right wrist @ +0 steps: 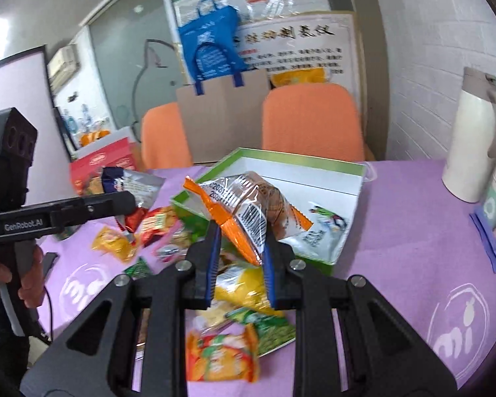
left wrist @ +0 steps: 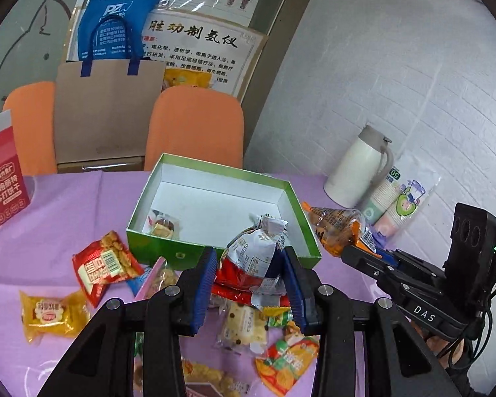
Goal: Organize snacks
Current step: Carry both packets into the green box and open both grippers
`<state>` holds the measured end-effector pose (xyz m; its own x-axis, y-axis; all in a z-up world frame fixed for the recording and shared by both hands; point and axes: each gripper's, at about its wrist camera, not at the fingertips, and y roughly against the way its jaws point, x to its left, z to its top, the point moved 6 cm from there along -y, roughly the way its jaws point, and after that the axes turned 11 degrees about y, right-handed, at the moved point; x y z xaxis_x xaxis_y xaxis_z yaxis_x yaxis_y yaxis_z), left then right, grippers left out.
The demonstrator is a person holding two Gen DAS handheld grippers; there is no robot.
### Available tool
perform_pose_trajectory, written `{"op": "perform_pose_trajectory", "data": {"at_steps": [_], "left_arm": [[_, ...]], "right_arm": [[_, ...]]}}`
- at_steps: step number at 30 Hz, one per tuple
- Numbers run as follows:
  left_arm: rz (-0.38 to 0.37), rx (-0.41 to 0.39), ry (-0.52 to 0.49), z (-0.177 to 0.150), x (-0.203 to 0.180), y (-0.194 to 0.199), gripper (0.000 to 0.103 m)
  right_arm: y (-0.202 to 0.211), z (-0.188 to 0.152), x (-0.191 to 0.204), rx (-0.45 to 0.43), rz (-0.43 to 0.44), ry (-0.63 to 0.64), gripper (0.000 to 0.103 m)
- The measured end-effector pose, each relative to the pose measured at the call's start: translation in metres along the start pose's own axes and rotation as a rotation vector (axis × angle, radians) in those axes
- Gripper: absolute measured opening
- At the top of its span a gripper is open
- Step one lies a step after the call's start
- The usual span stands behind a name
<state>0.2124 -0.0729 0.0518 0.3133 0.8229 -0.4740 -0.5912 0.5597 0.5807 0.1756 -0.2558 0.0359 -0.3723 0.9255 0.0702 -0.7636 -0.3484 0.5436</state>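
Observation:
A green box with a white inside stands open on the purple cloth, with a small snack in its near left corner. My left gripper is shut on a white and red snack packet, held just before the box's front wall. My right gripper is shut on a clear packet with orange edges, lifted over the green box. A white packet lies inside the box. In the left wrist view the right gripper holds the orange packet beside the box's right wall.
Loose snacks litter the cloth: a red packet, a yellow one, an orange-green one. A white thermos and a sleeve of paper cups stand at the right. A red carton is left; orange chairs behind.

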Motion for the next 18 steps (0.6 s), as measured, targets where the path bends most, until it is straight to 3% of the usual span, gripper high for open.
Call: {"op": "perform_pose_trajectory", "data": {"at_steps": [11, 14, 15, 16, 18], "left_arm": [[0.069, 0.074, 0.037, 0.030, 0.013, -0.094, 0.041], [0.083, 0.088, 0.042, 0.029, 0.018, -0.107, 0.043], [0.089, 0.086, 0.045, 0.028, 0.019, -0.109, 0.052], [0.097, 0.086, 0.045, 0.028, 0.021, -0.111, 0.071], [0.151, 0.054, 0.040, 0.027, 0.026, -0.109, 0.092]], "right_arm": [[-0.076, -0.014, -0.031, 0.107, 0.000, -0.017, 0.026], [-0.090, -0.016, -0.029, 0.119, -0.012, 0.021, 0.031], [-0.093, -0.015, -0.028, 0.117, -0.023, 0.040, 0.039], [-0.093, -0.015, -0.027, 0.112, -0.042, 0.063, 0.055], [-0.087, -0.015, -0.026, 0.083, -0.087, 0.099, 0.075]]}}
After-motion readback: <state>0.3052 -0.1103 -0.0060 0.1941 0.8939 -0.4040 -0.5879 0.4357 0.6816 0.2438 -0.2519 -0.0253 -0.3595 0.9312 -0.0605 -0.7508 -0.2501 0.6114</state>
